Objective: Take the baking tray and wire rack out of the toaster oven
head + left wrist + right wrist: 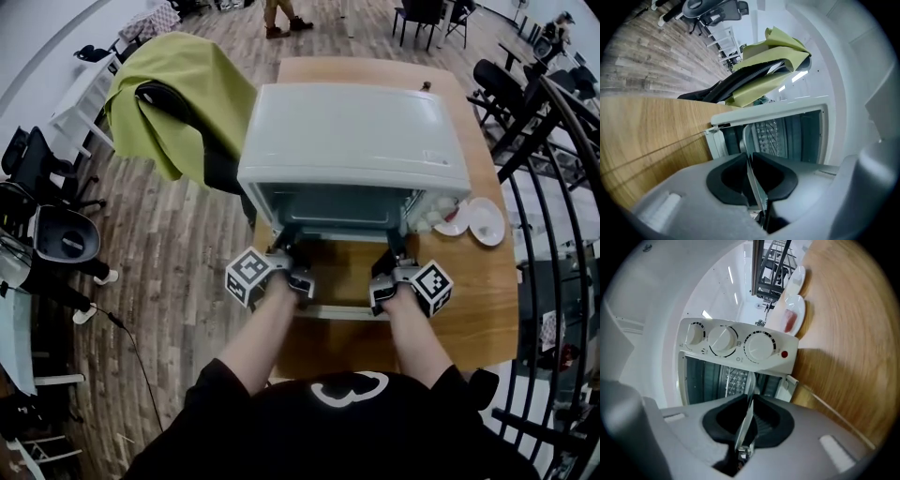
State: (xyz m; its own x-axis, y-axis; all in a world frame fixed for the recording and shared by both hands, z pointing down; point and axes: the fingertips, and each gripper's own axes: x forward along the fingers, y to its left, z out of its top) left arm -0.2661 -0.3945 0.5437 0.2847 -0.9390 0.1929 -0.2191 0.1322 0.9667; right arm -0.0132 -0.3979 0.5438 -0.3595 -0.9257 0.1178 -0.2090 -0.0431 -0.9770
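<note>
A white toaster oven (352, 141) stands on a wooden table (478, 300) with its door (339, 312) folded down toward me. Both grippers reach into its mouth. The thin metal rim of the baking tray (746, 140) runs edge-on between the pads of my left gripper (751, 168), which is shut on it. My right gripper (747, 416) is likewise shut on the tray's rim (750, 385) at the other side. Behind the tray, the wire rack (767, 135) shows inside the oven cavity, also visible in the right gripper view as wire rack (733, 378).
A chair draped in green cloth (173, 94) stands left of the table. Two white plates (476, 221) lie right of the oven. The oven's knobs (724, 341) sit on its right side. Black railings (553, 234) run along the right.
</note>
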